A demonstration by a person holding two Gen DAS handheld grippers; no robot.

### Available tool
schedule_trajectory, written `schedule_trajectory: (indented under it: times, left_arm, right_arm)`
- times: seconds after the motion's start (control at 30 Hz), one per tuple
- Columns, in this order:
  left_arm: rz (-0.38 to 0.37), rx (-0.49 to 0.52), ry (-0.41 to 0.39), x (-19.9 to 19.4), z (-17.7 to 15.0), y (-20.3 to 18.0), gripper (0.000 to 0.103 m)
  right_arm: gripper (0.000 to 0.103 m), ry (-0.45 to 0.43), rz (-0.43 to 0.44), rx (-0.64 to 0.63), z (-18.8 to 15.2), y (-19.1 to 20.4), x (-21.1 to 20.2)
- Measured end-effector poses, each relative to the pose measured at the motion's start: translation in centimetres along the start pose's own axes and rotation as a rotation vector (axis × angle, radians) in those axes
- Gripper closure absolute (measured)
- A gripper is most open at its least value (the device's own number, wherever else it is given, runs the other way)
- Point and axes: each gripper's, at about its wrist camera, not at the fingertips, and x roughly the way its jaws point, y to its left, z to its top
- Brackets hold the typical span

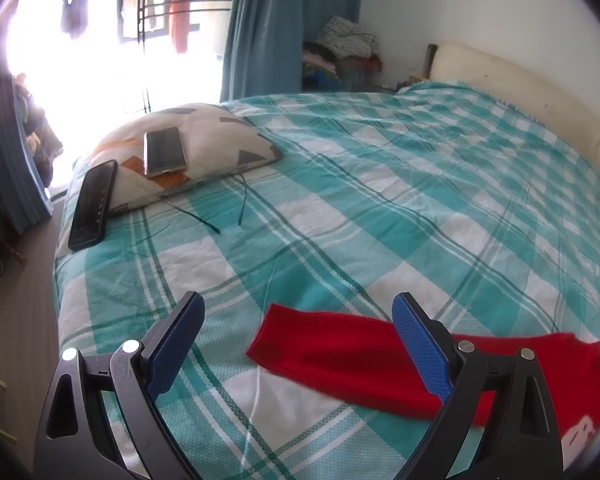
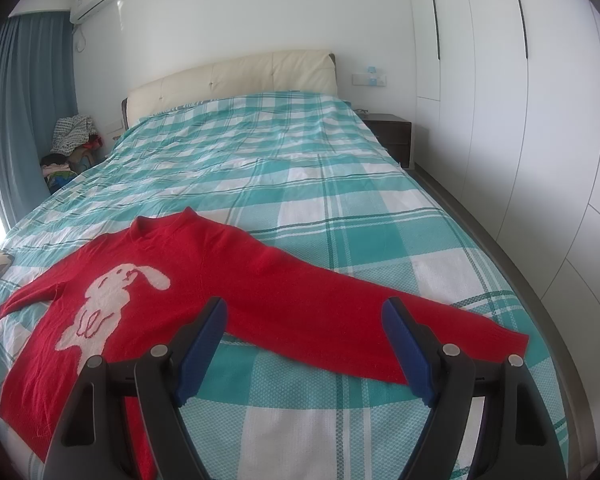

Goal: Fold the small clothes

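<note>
The red knitted child's sweater with a white rabbit motif (image 2: 148, 300) lies flat and unfolded, front side up, on the bed with the teal-and-white checked cover (image 2: 300, 168). Both sleeves are spread outward from the body.

Right hand-held gripper (image 2: 304, 344): the two blue-padded fingers (image 2: 202, 344) stand wide apart and hold nothing. The gripper hangs above the sweater's long outstretched sleeve (image 2: 380, 320), which runs across the gap between the fingers, its cuff ending beyond the right-side finger. The rabbit motif and the sweater body lie ahead and to the left of this gripper. The neckline lies farther ahead, toward the cream padded headboard (image 2: 236, 76).

Left hand-held gripper (image 1: 300, 352): the blue-padded fingers (image 1: 176, 356) are likewise spread wide, with nothing between them. The other red sleeve (image 1: 340, 356) lies between the fingers and passes behind the right-side finger. The sleeve end lies on the cover between the fingers. Whether either gripper touches the fabric cannot be determined.

Ahead and to the left of the left gripper, a patterned cream pillow with grey and orange shapes (image 1: 212, 140) rests on the bed. A silver-edged smartphone (image 1: 165, 152) lies on top of it. A black smartphone (image 1: 93, 204) leans against the pillow's near edge.
</note>
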Motion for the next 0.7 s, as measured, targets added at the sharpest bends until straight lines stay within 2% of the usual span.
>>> schedule_trajectory:
  times: [0.7]
  left_arm:
    - [0.008,0.039,-0.016,-0.26,-0.25,-0.91,0.006]
  right_arm:
    - [0.024,0.0,0.0,0.0,-0.03,-0.01,-0.02]
